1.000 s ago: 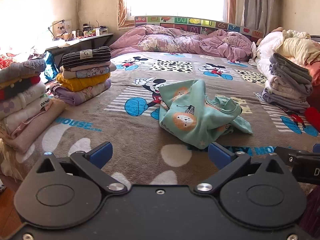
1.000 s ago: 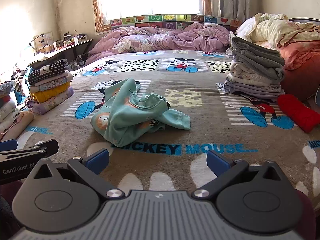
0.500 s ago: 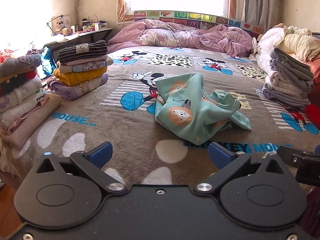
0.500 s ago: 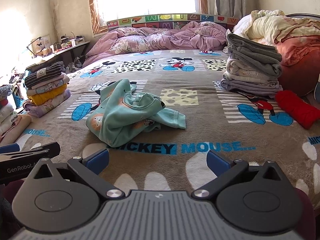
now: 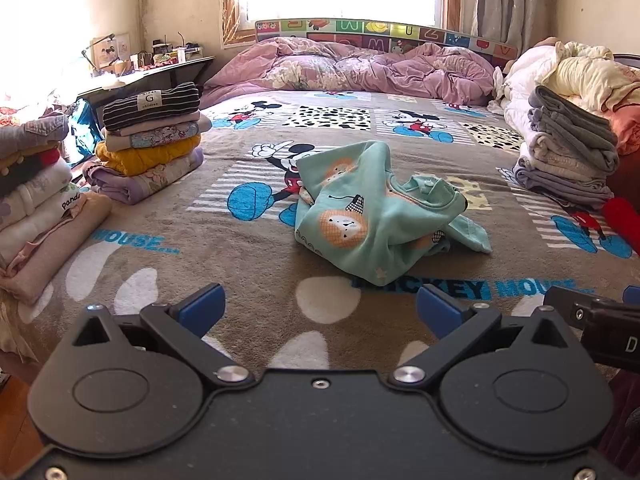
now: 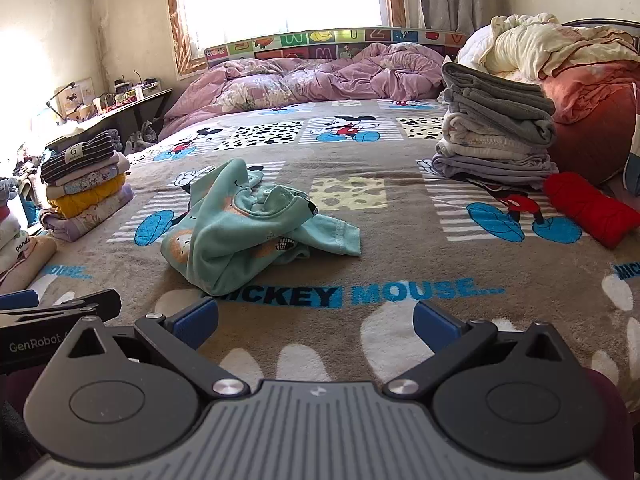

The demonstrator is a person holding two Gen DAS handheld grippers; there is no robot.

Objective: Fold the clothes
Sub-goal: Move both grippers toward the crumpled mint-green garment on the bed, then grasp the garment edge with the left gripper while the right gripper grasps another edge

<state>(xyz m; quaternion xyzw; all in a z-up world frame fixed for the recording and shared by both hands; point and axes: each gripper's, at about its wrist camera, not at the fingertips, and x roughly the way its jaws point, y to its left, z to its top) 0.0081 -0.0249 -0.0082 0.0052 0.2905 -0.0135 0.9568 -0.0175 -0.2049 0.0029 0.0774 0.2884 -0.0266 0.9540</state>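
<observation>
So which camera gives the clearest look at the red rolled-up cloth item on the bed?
The right wrist view: the red rolled cloth lies whole on the brown cartoon blanket, beside the folded grey stack. The left wrist view catches only a red sliver at its right edge.

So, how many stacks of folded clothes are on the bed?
3: a striped-top stack at the left, a nearer stack at the left edge, partly cut off, and a grey stack at the right.

A brown cartoon-mouse blanket [image 5: 248, 264] covers the bed, a rumpled pink quilt [image 5: 360, 70] bunched by the headboard [image 5: 384, 34].
</observation>
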